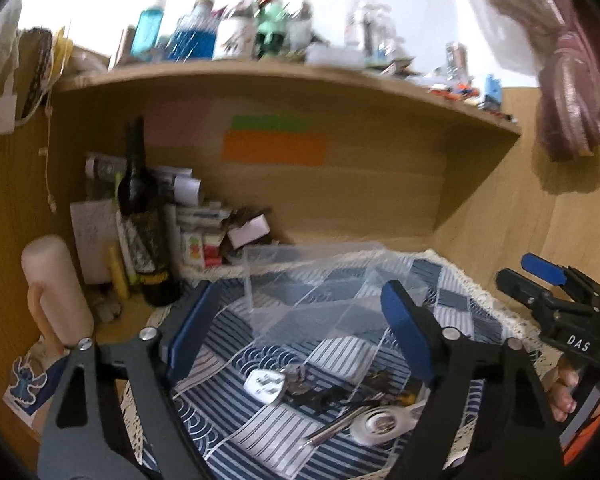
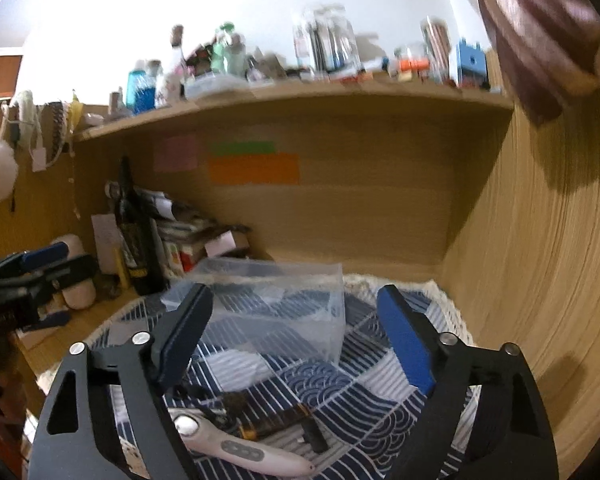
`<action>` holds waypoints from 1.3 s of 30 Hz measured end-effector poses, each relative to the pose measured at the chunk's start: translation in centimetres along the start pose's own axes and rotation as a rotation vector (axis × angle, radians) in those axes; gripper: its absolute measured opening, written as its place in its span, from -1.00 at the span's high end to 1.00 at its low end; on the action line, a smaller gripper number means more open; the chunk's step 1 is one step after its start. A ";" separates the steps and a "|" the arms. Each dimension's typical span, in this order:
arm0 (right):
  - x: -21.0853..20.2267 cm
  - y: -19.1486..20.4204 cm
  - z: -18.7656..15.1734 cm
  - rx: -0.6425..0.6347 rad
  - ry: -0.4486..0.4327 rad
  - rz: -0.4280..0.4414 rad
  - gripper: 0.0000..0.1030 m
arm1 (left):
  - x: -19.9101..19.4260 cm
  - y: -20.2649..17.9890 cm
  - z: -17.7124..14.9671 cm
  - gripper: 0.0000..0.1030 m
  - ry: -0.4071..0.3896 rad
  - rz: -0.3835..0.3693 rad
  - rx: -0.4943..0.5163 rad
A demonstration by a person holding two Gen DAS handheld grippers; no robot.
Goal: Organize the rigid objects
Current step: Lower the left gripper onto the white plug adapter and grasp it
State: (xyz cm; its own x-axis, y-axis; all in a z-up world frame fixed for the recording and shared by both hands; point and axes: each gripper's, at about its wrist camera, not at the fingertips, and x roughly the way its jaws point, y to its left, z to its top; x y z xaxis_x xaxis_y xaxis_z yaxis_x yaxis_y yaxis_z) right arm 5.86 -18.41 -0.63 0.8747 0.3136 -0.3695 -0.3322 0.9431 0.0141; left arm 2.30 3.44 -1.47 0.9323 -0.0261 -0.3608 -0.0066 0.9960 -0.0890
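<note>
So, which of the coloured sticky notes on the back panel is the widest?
The orange note: it spans wider than the green note above it and the pink note at its left.

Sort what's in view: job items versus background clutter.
Job: clear plastic box, white plug adapter, silver pen, white handheld device, left gripper, right gripper.

Clutter: dark bottle, sticky notes, shelf bottles.

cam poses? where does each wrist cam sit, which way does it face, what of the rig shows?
Left wrist: on the left tongs, facing the desk alcove over the patterned cloth; own open fingers show, plus the right tongs at right.
Right wrist: on the right tongs, facing the same alcove; own open fingers show, left tongs at left.
Shared: clear plastic box, dark bottle, orange note.
</note>
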 end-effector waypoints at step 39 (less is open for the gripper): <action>10.2 -2.0 -10.3 -0.053 0.617 0.048 0.30 | 13.1 3.9 -9.0 0.26 0.501 -0.027 0.049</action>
State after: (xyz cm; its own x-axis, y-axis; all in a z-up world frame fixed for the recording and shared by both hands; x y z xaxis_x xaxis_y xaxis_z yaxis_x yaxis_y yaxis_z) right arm 11.80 -18.22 -14.05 0.4980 0.2195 -0.8390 -0.3972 0.9177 0.0043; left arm 11.24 6.24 -14.92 0.6434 -0.0772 -0.7616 0.0432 0.9970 -0.0646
